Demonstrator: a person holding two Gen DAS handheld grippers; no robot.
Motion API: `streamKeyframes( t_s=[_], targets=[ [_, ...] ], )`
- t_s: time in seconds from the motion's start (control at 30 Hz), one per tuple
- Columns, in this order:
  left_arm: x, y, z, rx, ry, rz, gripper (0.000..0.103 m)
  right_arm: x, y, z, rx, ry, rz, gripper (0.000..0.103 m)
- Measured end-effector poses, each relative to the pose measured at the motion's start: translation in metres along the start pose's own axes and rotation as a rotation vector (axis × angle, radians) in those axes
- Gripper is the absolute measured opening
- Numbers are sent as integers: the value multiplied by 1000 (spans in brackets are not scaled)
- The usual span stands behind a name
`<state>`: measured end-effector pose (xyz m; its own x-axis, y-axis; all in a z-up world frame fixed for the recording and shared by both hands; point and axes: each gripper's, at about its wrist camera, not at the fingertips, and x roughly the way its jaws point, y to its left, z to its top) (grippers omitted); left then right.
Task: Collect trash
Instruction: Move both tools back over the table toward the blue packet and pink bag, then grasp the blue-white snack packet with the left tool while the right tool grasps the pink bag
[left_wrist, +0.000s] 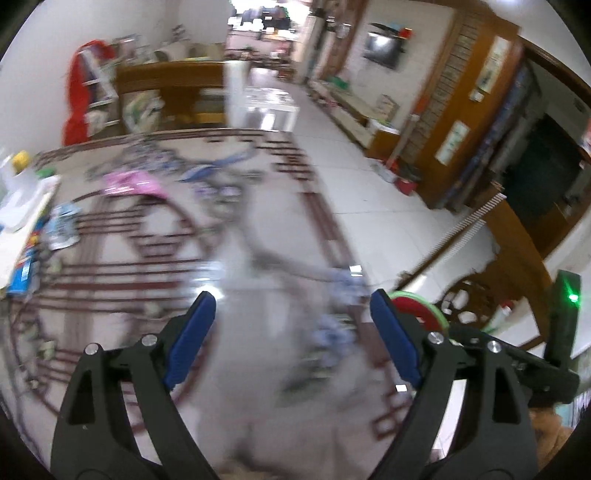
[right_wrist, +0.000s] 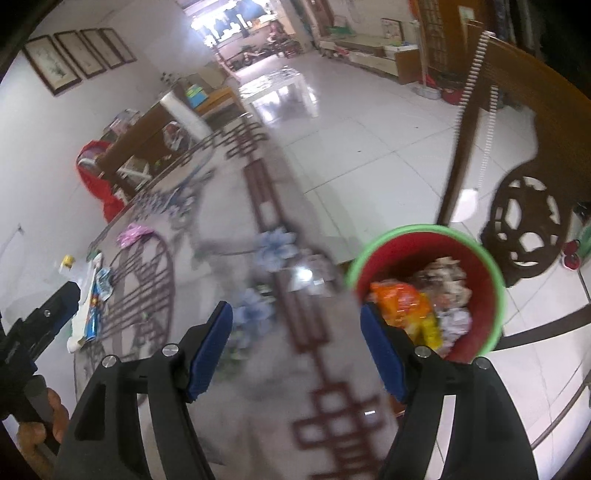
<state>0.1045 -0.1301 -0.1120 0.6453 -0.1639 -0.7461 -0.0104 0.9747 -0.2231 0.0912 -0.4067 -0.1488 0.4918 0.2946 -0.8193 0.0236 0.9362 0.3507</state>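
I see the red bin (right_wrist: 424, 291) with its green rim beside the bench (right_wrist: 236, 373), stuffed with orange and pale wrappers. My left claw (left_wrist: 291, 332) and right claw (right_wrist: 295, 343) both gape, holding nothing. Wrappers (right_wrist: 94, 295) litter the patterned bench; glossy white floor tiles (right_wrist: 369, 155) lie beyond.

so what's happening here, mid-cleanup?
A person is clearing trash off a patterned table with a gripper in each hand. Both the left gripper and the right gripper have open jaws with nothing between them. The red bin beside the table already holds wrappers. A pink wrapper and blue packets still lie on the far side of the table.
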Motion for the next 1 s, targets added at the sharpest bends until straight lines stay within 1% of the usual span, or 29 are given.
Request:
streamKeyframes(
  t_s=[0.17,0.2,0.27,0.33,0.4,0.53,0.63,0.7,0.73,0.77,0.9,0.97,1.0],
  targets=[
    [-17,89,6,-90,-14,104,86,25,56,-9,-46,30,25,70],
    [-19,100,7,-100,-17,116,86,32,68,-12,-54,38,30,70],
    [-23,138,10,-137,-25,152,87,44,89,-16,-65,48,38,70],
    [-21,171,11,-157,-31,207,88,56,112,-20,-75,59,44,70],
    [-12,208,13,-175,-4,268,88,66,128,-24,-81,72,48,70],
    [9,266,26,-202,25,319,88,84,162,-30,-129,110,36,70],
    [35,298,42,-217,39,337,88,96,188,-25,-211,131,3,70],
    [51,312,49,-228,51,332,88,106,207,-11,-276,142,-12,70],
    [64,320,55,-230,63,330,88,109,212,-6,-288,142,-13,71],
    [77,326,60,-226,76,333,88,115,220,5,-298,146,-8,75],
    [120,345,74,-213,121,336,88,134,249,45,-305,133,20,76],
    [132,352,77,-215,131,337,87,142,264,59,-322,123,29,77],
    [138,356,77,-222,141,322,82,147,271,67,-333,124,35,77]
  ],
)
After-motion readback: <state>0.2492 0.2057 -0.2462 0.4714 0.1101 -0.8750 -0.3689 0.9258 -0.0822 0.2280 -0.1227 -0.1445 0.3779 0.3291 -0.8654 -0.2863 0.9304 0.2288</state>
